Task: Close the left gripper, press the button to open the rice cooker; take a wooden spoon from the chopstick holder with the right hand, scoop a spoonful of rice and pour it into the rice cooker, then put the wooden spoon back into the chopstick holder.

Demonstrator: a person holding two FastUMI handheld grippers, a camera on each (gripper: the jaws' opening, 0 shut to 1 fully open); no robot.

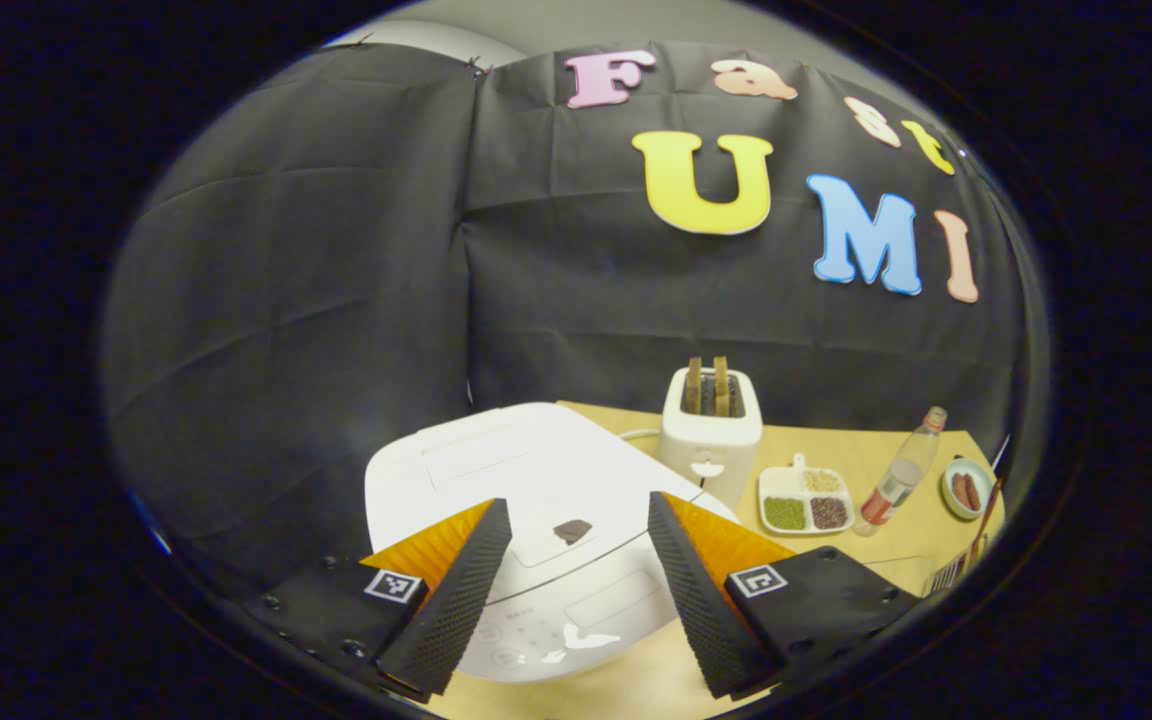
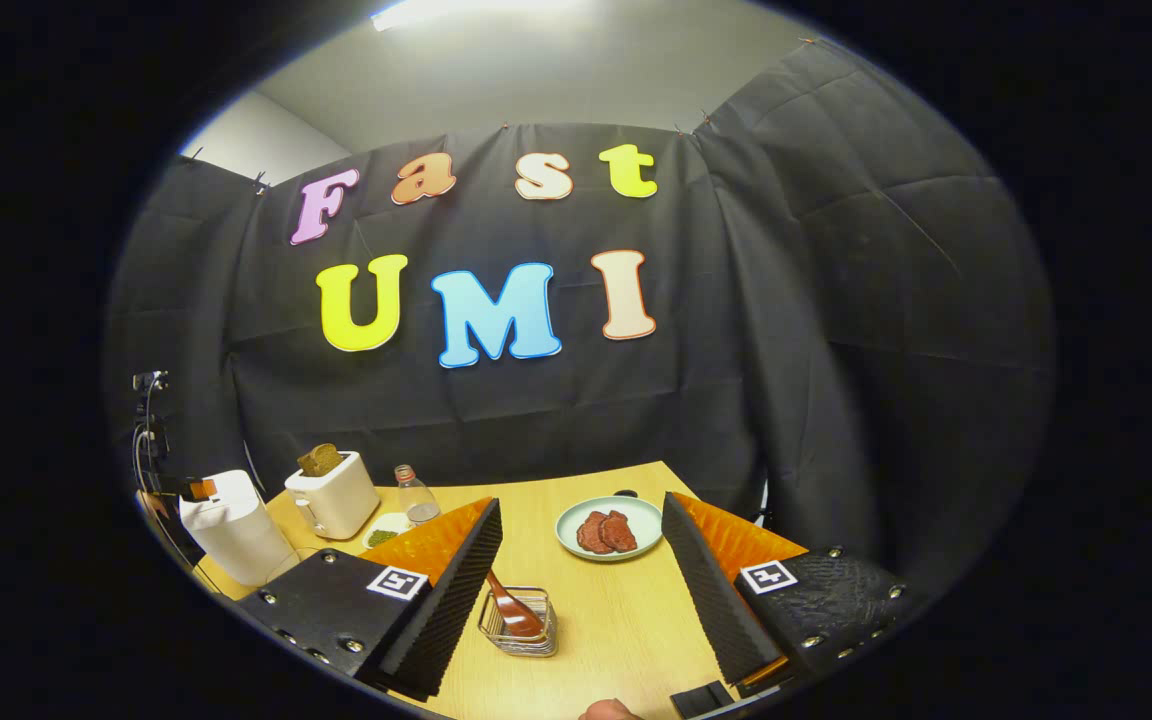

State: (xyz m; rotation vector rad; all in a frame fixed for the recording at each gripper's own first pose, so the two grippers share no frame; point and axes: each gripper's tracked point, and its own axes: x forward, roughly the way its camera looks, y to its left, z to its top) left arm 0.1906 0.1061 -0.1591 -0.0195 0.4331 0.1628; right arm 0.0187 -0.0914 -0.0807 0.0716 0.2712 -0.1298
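Hovering above shut rice cooker, left gripper held jaws wide, button unpressed; right gripper, jaws wide, faced wooden spoon in chopstick holder.

Both tools wide apart, empty.

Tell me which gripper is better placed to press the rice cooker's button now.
Left. The left gripper, jaws open, hangs right over the closed rice cooker; the right gripper faces the chopstick holder.
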